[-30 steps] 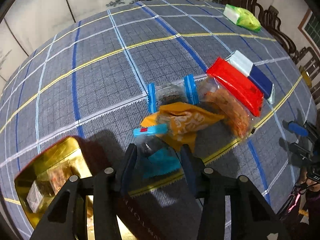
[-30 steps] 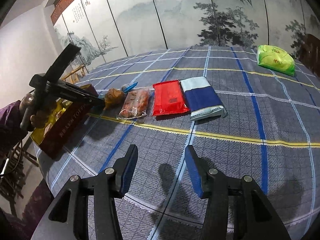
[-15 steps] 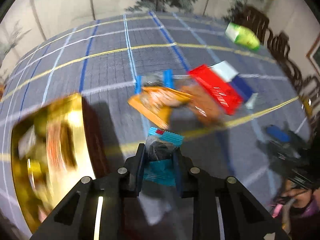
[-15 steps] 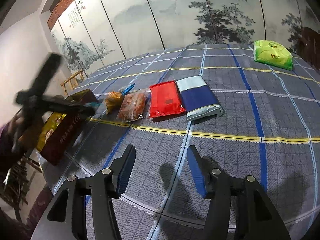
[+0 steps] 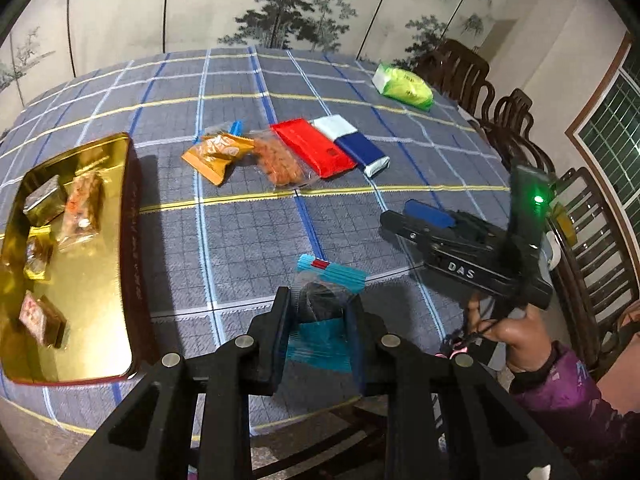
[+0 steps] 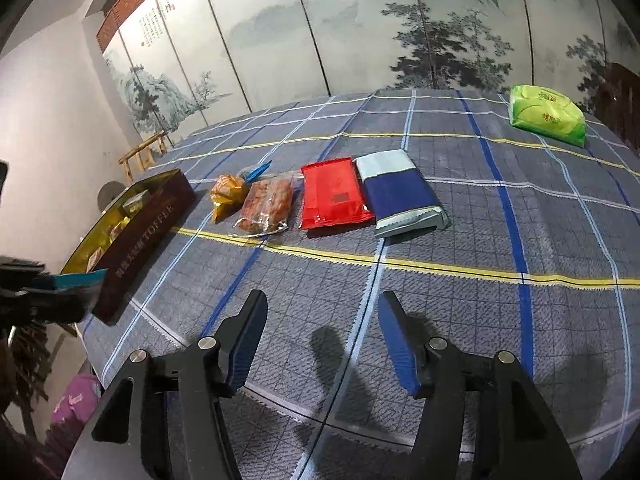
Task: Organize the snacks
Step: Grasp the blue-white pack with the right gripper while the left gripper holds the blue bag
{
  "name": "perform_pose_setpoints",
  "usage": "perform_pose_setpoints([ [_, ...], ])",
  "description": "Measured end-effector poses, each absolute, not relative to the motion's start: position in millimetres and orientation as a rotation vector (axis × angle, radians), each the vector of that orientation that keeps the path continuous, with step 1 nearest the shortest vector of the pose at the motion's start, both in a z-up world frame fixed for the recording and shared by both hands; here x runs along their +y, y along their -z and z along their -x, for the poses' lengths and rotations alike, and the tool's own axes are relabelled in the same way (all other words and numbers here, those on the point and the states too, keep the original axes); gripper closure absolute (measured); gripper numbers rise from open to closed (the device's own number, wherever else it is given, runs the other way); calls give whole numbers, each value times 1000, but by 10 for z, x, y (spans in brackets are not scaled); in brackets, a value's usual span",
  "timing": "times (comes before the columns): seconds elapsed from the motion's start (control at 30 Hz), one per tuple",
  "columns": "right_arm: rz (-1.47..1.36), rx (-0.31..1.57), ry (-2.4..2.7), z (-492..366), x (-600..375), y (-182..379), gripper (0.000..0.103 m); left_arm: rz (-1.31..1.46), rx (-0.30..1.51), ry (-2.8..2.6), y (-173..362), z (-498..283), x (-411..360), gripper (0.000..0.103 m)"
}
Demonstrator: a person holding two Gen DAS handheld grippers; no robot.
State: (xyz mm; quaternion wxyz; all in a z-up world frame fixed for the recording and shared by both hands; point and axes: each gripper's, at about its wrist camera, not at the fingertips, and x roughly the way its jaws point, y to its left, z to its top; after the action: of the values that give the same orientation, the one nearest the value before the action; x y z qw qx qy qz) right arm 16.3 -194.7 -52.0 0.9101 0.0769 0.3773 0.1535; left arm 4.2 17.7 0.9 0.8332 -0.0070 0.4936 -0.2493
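My left gripper [image 5: 320,312] is shut on a small blue-edged clear snack packet [image 5: 326,304] and holds it above the table's near edge, right of the gold tin [image 5: 96,280]. The tin [image 6: 148,220], with a brown side reading TOFFEE, holds several wrapped snacks. On the cloth lie an orange packet [image 5: 218,152], a clear bag of orange snacks [image 5: 280,160], a red pack [image 5: 314,152] and a blue-and-white pack [image 5: 352,144]. My right gripper [image 6: 322,340] is open and empty above the near part of the table; it also shows in the left wrist view [image 5: 428,216].
A green pack [image 5: 404,86] lies at the far right of the round table with the grey checked cloth [image 6: 480,300]. Dark wooden chairs [image 5: 516,128] stand along the right side. A painted screen closes the back.
My left gripper closed on the blue-edged packet, lifted it from the snack pile and drew it back toward the table's near edge beside the tin. The right gripper barely moved.
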Motion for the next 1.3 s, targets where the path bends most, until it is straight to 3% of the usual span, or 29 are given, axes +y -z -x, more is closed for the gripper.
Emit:
perform_pose_setpoints([
  [0.27,-193,784,-260,-375,-2126,435,43,28,1019,502,-122,74,321,80],
  [0.77,-33,925,-250,-1635,-2064,589,43,33,1004,502,-201,5,357,80],
  [0.9,-41,938,-267,-1731,-2092,594,43,43,1020,499,-155,-32,355,80],
  [1.07,66,936,-255,-1666,-2008,615,52,45,1016,492,-166,-31,367,80],
  [1.3,141,943,-215,-1390,-2059,590,53,47,1012,488,-182,-4,383,79],
])
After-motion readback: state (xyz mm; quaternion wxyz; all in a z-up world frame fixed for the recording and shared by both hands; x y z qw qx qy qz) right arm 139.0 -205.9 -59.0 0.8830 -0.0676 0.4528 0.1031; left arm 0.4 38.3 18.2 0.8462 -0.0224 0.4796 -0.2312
